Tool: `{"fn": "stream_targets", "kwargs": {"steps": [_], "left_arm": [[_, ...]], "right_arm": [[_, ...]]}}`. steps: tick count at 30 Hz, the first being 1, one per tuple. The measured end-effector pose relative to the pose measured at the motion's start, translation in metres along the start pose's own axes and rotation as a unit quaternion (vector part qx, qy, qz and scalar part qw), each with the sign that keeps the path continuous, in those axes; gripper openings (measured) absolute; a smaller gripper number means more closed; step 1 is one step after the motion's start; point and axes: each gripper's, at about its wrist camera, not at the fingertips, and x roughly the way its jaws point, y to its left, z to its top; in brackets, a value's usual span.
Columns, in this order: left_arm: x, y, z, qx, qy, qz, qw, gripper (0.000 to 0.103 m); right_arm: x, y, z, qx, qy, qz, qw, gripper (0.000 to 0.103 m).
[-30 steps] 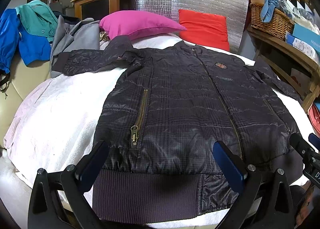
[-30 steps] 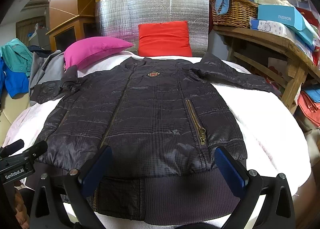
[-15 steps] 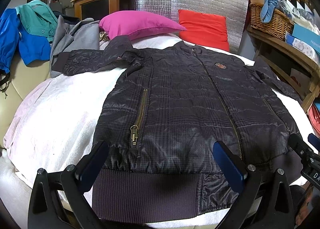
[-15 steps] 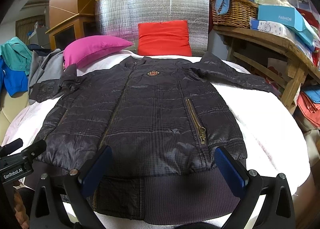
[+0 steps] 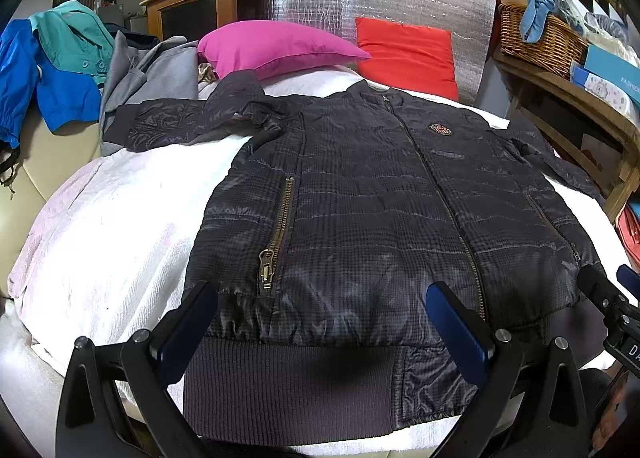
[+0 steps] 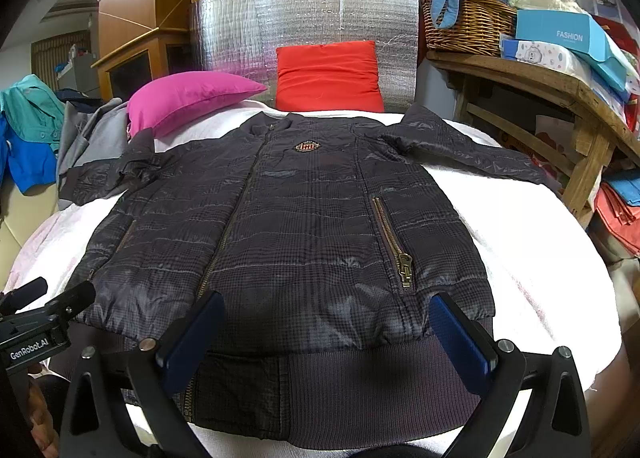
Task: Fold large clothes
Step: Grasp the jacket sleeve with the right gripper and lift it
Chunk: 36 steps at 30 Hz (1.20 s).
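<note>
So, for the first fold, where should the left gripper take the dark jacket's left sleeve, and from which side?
Probably at the ribbed cuff, coming from the outer left. The sleeve lies spread outward, its cuff at the free end by the grey garment, so the open left gripper can likely pinch it there.

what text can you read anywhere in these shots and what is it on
"FASHION": white letters on the blue cardboard box on the wooden shelf.
"GenRobot.AI": white letters on the black body of the left claw, seen from the right wrist view.
Embroidered red chest badge on the dark quilted jacket: lettering too small to read.
</note>
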Motion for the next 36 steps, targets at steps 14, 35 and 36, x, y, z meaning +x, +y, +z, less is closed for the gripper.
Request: {"fn": "stream_targets", "kwargs": {"steps": [14, 35, 36], "left_arm": [[0.021, 0.016, 0.003, -0.051, 0.05, -0.041, 0.9966, 0.103], [0.088, -0.009, 0.037, -0.029, 0.082, -0.051, 0.9949, 0.103], [0.086, -0.007, 0.037, -0.033, 0.077, -0.052, 0.9952, 0.103]], "right_arm": [[0.018, -0.04, 0.006, 0.095, 0.066, 0.131, 0.985, 0.103], [0.181, -0.359, 0.134, 0.427, 0.054, 0.094, 0.898, 0.084], [0.19, -0.365, 0.135, 0.434, 0.057, 0.093, 0.894, 0.082]]}}
